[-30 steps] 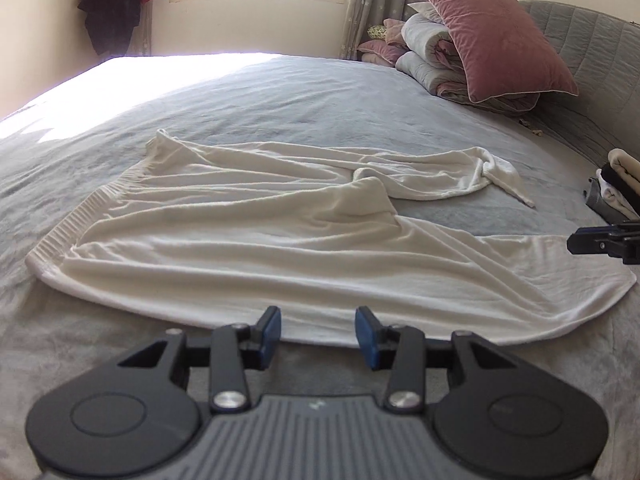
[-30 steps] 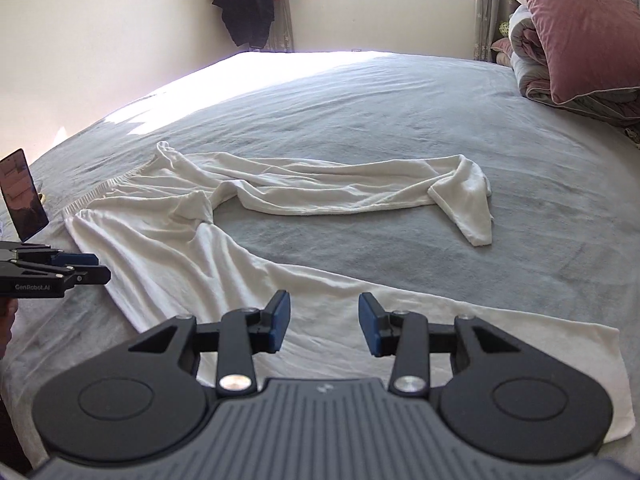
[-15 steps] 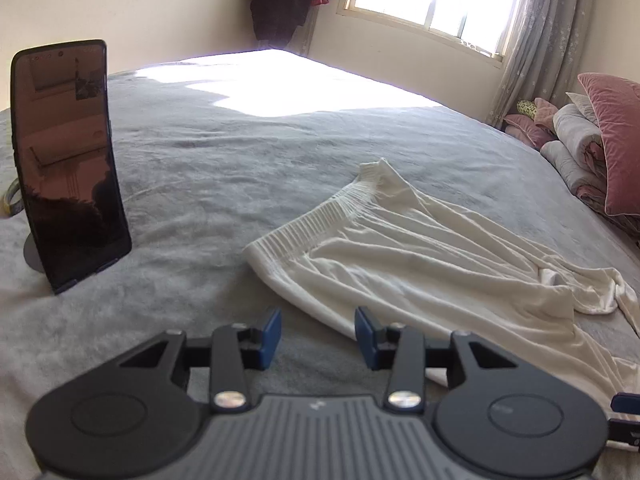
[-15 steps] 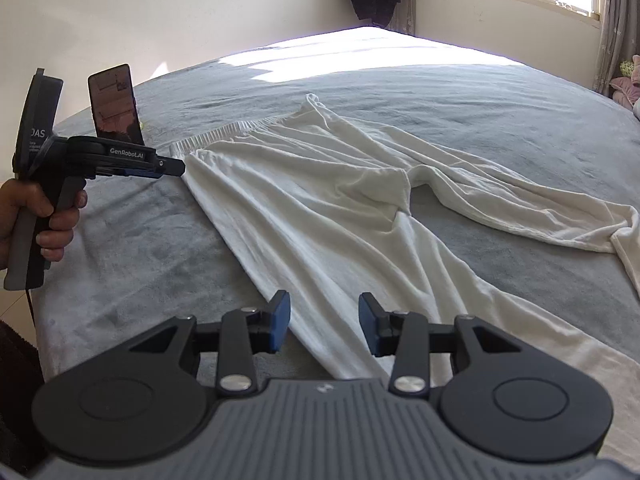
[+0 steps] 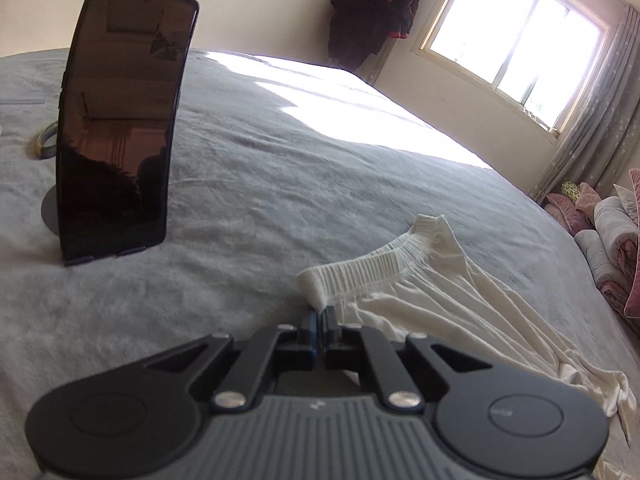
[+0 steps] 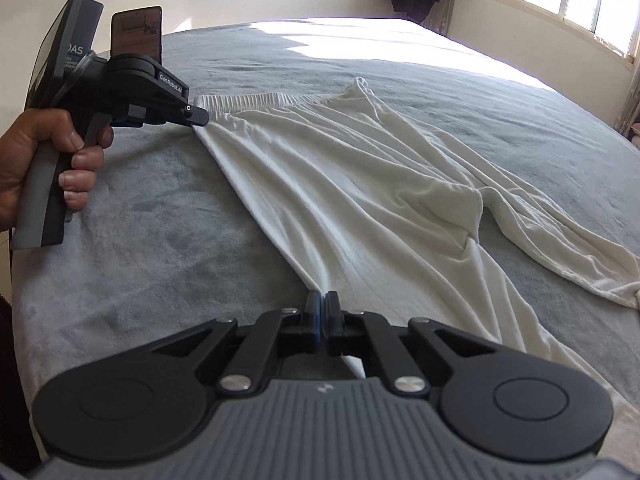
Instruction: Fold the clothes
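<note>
While both grippers pinch it, white trousers [image 6: 360, 184] lie flat.

Home bedroom, grey bed [image 5: 280, 168], pillows [image 5: 612, 232], curtained window [image 5: 516, 36]

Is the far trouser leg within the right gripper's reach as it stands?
Probably not yet: the right gripper is shut on the trousers' near edge, and the far leg lies across the bed beyond the near leg.

Readable text: left gripper only
"GenRoboLAI"-style lettering is printed on the left gripper [image 6: 199, 117] arm; "DAS" is seen on its grey rear housing.
</note>
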`<state>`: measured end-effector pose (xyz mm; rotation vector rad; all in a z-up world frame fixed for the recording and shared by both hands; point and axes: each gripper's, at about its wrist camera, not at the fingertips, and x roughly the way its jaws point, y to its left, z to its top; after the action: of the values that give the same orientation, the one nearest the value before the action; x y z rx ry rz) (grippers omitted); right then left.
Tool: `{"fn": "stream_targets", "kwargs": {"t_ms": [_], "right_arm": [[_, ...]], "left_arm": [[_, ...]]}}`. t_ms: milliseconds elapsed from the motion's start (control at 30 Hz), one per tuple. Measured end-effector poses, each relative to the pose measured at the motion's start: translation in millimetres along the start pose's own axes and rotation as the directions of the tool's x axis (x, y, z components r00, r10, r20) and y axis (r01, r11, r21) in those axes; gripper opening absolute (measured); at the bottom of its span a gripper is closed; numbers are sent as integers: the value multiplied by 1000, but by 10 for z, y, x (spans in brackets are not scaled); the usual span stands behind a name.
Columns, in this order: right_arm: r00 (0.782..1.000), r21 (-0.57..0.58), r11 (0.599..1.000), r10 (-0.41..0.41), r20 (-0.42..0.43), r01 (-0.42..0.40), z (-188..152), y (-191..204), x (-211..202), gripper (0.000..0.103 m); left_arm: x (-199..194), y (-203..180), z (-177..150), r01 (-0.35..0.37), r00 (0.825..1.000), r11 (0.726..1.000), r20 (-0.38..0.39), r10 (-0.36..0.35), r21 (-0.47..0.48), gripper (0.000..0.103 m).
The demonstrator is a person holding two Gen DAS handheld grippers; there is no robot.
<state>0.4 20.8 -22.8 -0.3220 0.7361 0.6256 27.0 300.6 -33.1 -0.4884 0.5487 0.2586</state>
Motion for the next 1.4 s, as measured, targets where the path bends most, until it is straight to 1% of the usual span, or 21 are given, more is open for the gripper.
{"fn": "stream_targets", "kwargs": {"t_ms": [100, 333, 400, 500, 533, 567, 600, 633, 667, 700, 767, 800, 867, 900, 933, 967, 1000, 1067, 1233, 1400], "right_arm": [[999, 23, 999, 40, -13, -40, 36, 0, -124, 2], [991, 2, 993, 118, -65, -118, 58, 193, -337, 2], [989, -8, 993, 117, -86, -118, 39, 231, -326, 1], [987, -22, 994, 102, -122, -106, 8, 262, -242, 2], [986, -20, 994, 100, -130, -104, 6, 268, -219, 2], [985, -18, 995, 98, -139, -101, 5, 275, -196, 3], [984, -16, 995, 96, -147, -99, 4, 281, -173, 6], [983, -15, 995, 94, -156, -97, 3, 287, -150, 9], [983, -8, 995, 99, -155, -101, 40, 281, -149, 13], [983, -3, 995, 103, -151, -104, 94, 264, -151, 13], [984, 7, 994, 110, -143, -110, 202, 229, -157, 14], [984, 12, 993, 114, -138, -114, 256, 211, -159, 16], [985, 29, 993, 119, -123, -117, 429, 178, -132, 25], [986, 37, 992, 125, -108, -122, 519, 170, -114, 38], [987, 44, 991, 131, -93, -127, 610, 161, -95, 43], [987, 45, 990, 137, -78, -134, 706, 168, -70, 43], [988, 47, 990, 138, -70, -135, 801, 174, -26, 43], [989, 60, 989, 138, -59, -135, 994, 193, 73, 43], [989, 131, 983, 137, -60, -129, 1499, 210, 433, 43], [988, 197, 975, 122, -91, -102, 1896, 206, 802, 43]], "left_arm": [[-151, 26, 29, 2, 1000, 1000, 15, -2, 11, 2], [-368, 236, -16, -57, 996, 998, -67, 58, 12, 2], [-409, 289, -70, -63, 993, 998, -98, 63, 9, 2], [-406, 341, -113, -47, 989, 999, -139, 46, -1, 2], [-389, 342, -109, -39, 989, 999, -142, 39, 5, 5], [-373, 344, -105, -31, 989, 999, -146, 32, 12, 5], [-367, 358, -95, -17, 989, 1000, -147, 17, 4, 9], [-368, 381, -82, 1, 989, 1000, -147, -3, -13, 19], [-373, 399, -61, 25, 989, 999, -147, -29, -31, 25], [-374, 416, -42, 39, 989, 998, -142, -45, -47, 32], [-373, 443, -15, 42, 991, 997, -127, -50, -61, 32], [-364, 458, -1, 42, 991, 997, -123, -50, -68, 32], [-338, 489, 25, 39, 992, 996, -118, -49, -86, 31], [-325, 500, 35, 37, 992, 995, -118, -48, -91, 30], [-312, 509, 42, 36, 992, 995, -118, -48, -95, 30], [-302, 516, 49, 36, 992, 995, -117, -48, -97, 29], [-293, 521, 53, 35, 992, 995, -116, -46, -95, 26], [-281, 526, 56, 32, 993, 995, -114, -43, -91, 26], [-268, 518, 28, 33, 993, 998, -112, -39, -62, 20], [-265, 527, 10, 38, 993, 999, -108, -42, -38, 18]]}}
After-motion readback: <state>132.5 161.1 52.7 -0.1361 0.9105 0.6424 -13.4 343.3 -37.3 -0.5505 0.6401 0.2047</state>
